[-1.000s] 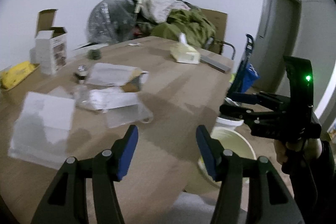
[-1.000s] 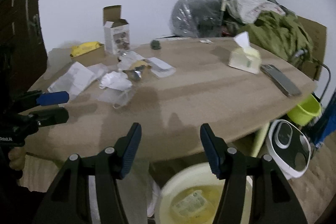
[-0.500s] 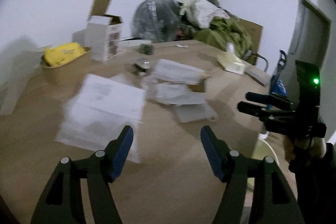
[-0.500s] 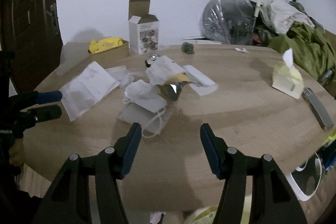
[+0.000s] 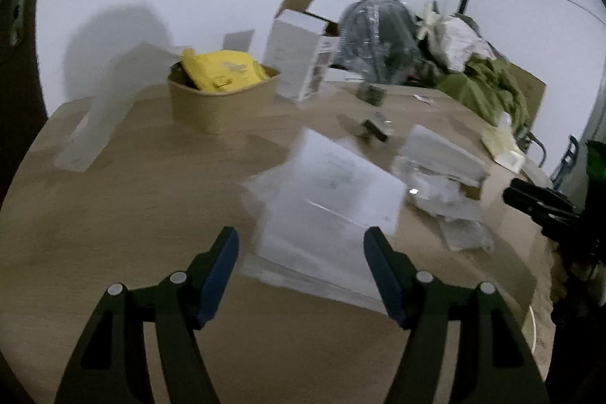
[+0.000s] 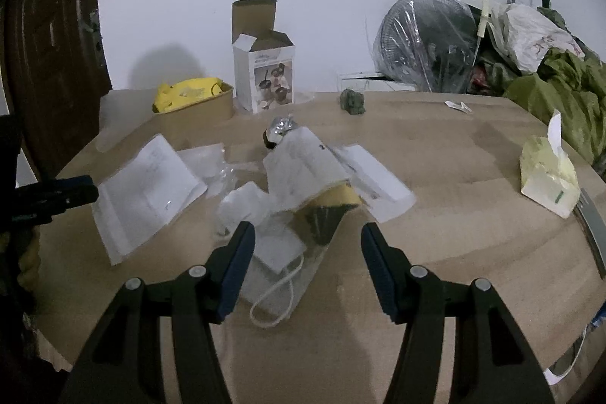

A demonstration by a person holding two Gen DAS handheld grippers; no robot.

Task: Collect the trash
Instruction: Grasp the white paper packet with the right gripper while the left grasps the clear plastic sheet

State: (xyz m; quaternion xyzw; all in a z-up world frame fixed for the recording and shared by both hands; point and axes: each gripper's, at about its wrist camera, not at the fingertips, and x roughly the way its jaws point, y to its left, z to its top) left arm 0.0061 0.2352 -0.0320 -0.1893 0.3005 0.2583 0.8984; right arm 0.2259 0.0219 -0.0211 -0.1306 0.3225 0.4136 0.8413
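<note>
Jaws spread on both grippers, nothing held, over the trash pile on the worktop (image 6: 473, 177).

Left gripper (image 5: 301, 254) hovers w/ a flat clear bag of papers (image 5: 333, 192) just ahead. Right gripper (image 6: 306, 248) above a clear bag w/ white cord (image 6: 282, 275), touching crumpled papers (image 6: 303, 169). Behind: tub w/ yellow packet (image 6: 195, 103), open white box (image 6: 263, 78), tissue pack (image 6: 549, 177) far right.
</note>
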